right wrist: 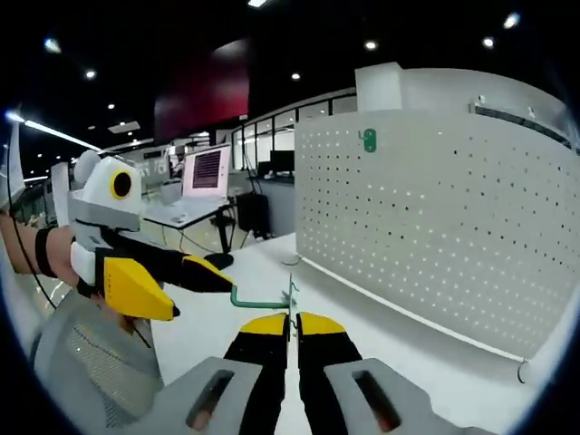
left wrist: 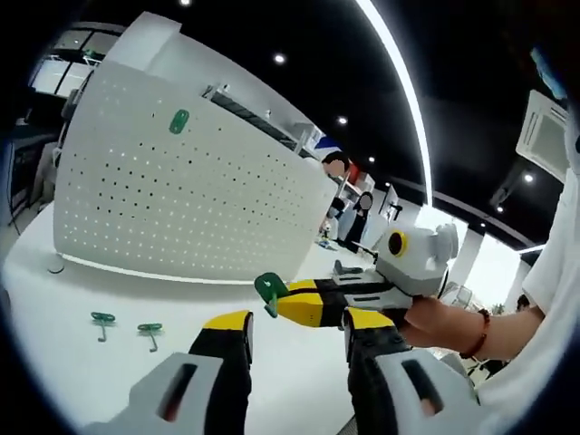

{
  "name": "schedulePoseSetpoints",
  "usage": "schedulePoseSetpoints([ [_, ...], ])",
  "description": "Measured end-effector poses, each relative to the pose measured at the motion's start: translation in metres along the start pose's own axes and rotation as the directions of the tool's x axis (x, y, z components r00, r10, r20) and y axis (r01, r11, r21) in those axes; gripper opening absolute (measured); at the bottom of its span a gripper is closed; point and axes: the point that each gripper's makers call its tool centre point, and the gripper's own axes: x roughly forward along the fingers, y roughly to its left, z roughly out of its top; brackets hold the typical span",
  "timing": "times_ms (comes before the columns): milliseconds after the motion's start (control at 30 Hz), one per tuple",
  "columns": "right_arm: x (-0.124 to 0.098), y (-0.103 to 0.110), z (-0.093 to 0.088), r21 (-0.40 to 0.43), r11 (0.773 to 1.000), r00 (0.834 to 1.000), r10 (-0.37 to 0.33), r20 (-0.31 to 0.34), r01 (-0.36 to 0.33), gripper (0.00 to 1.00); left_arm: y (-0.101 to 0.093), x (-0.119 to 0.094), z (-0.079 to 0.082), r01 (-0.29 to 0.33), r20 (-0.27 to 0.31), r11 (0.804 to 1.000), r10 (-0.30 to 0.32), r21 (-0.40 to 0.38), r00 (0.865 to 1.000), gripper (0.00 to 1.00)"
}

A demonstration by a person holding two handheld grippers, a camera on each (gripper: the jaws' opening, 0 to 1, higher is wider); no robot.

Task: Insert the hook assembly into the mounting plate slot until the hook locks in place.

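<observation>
- Green metal hook with a flat plate end (right wrist: 265,300) sits clamped between the tips of my right gripper (right wrist: 295,323), whose yellow-tipped jaws are pressed together on it; it is held up above the white surface (right wrist: 362,317).
- From the left gripper view I see that same hook (left wrist: 270,290) at the tip of the right gripper, which enters from the right with a person's hand (left wrist: 435,323) behind it.
- My left gripper (left wrist: 299,328) has its jaws apart with nothing between them.
- In the right gripper view the left gripper's fingers (right wrist: 136,288) touch the free end of the hook.
- White perforated mounting plate (left wrist: 181,190) stands upright along the far edge of the surface, with one green hook (left wrist: 179,120) already fixed near its top.
- Two more green hooks (left wrist: 102,319) (left wrist: 149,330) lie side by side on the surface, near its front left, below the plate.
</observation>
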Motion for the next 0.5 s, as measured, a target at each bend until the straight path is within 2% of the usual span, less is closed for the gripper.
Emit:
schedulePoseSetpoints([
  [167, 0.0, 0.005, 0.004, 0.017, 1.0, 1.0, 0.01, 0.022, -0.01, 0.02, 0.001, 0.0, 0.002, -0.007, 0.006, 0.999, 0.007, -0.032, 1.0, 0.35],
  [500, -0.003, 0.012, 0.015, -0.009, 1.0, 0.997, 0.02, 0.072, -0.019, 0.02, -0.002, 0.002, 0.005, 0.008, 0.03, 0.997, -0.006, -0.08, 1.0, 0.21],
])
